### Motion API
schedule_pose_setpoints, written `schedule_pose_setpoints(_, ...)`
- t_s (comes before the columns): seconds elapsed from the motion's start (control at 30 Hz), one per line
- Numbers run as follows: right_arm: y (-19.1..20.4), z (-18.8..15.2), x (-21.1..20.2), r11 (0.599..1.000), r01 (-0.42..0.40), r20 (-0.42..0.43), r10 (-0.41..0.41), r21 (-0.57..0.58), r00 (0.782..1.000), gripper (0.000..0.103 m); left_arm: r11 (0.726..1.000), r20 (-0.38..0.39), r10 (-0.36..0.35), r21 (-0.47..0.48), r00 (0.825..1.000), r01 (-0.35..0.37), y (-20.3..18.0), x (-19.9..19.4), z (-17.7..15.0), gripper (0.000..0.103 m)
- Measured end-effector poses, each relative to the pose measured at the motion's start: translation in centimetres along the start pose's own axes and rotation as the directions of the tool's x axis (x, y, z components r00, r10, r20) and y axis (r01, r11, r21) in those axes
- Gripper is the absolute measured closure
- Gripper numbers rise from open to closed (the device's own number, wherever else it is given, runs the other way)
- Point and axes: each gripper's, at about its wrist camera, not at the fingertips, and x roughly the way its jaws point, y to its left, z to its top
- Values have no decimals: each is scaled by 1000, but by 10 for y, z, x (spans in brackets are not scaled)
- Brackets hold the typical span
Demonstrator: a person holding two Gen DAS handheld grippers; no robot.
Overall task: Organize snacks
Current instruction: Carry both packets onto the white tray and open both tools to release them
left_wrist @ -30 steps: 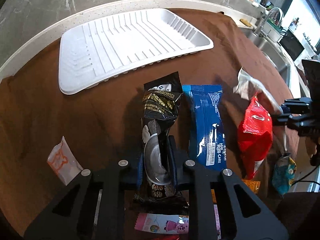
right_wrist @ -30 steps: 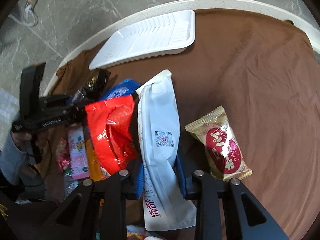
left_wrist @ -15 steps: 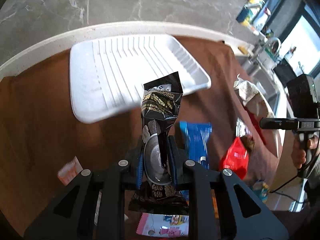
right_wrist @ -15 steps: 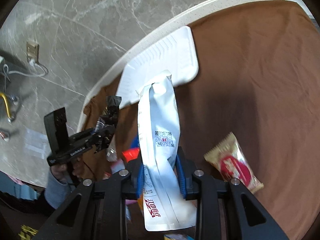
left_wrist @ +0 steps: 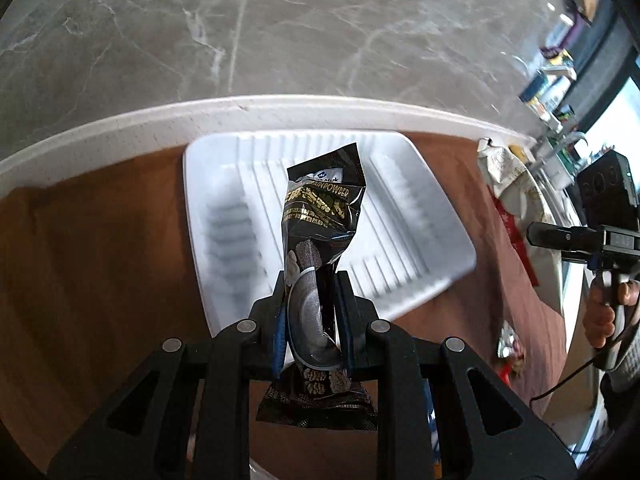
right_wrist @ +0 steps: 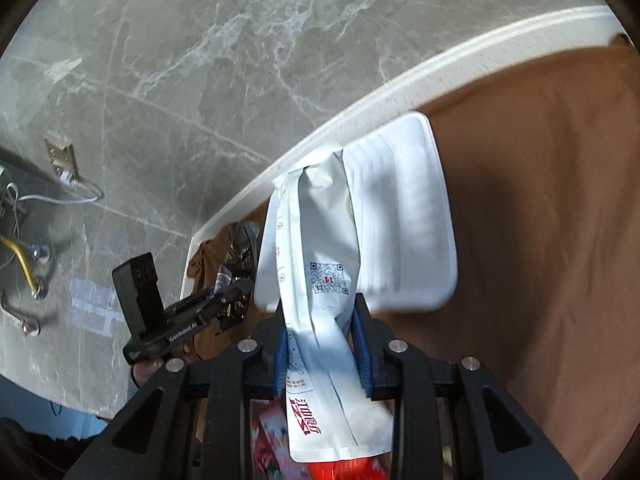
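Left wrist: your left gripper (left_wrist: 312, 316) is clamped on a black packet (left_wrist: 320, 216), which stands up between the fingers, held in the air in front of the white tray (left_wrist: 420, 216) on the brown cloth (left_wrist: 100, 260). Far right, your right gripper (left_wrist: 560, 236) carries a white pouch (left_wrist: 508, 172).

Right wrist: your right gripper (right_wrist: 322, 344) pinches the white pouch (right_wrist: 316, 264) at its lower middle, its top overlapping the tray (right_wrist: 408, 220) in view. The left gripper (right_wrist: 192, 312) is at left.
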Motion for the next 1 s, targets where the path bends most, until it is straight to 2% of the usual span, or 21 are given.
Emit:
schedule_pose_setpoints(0.2,-13,33,35,999,10,-6,-10,41,1000,73,999,-1,14,-35,1000,-14,15,29,23,84)
schedule_pose_setpoints(0.37,-29,46,62,996,24,-16,-22,89,1000,73,998,-19,29,-52,999,-30,26,51,31,84)
schedule_pose_setpoints(0.5,-38,53,80,993,69,-24,-67,95,997,73,997,-34,67,-46,997,-68,31,66,35,84)
schedule_pose_setpoints(0.6,-37,56,89,988,144,-25,-143,58,989,68,995,-54,85,-54,995,-88,35,75,33,82)
schedule_pose_setpoints(0.67,-29,56,90,978,211,-6,-211,3,978,60,995,-74,84,-55,994,-89,36,80,32,82)
schedule_pose_setpoints(0.73,-22,55,90,968,250,13,-249,-37,968,42,995,-81,83,-50,993,-87,37,86,31,81)
schedule_pose_setpoints(0.77,-19,54,88,962,266,27,-265,-56,964,39,995,-77,84,-52,993,-88,39,87,30,81)
schedule_pose_setpoints(1.0,7,50,71,944,294,92,-283,-147,955,38,988,4,152,-27,988,-152,31,66,30,81)
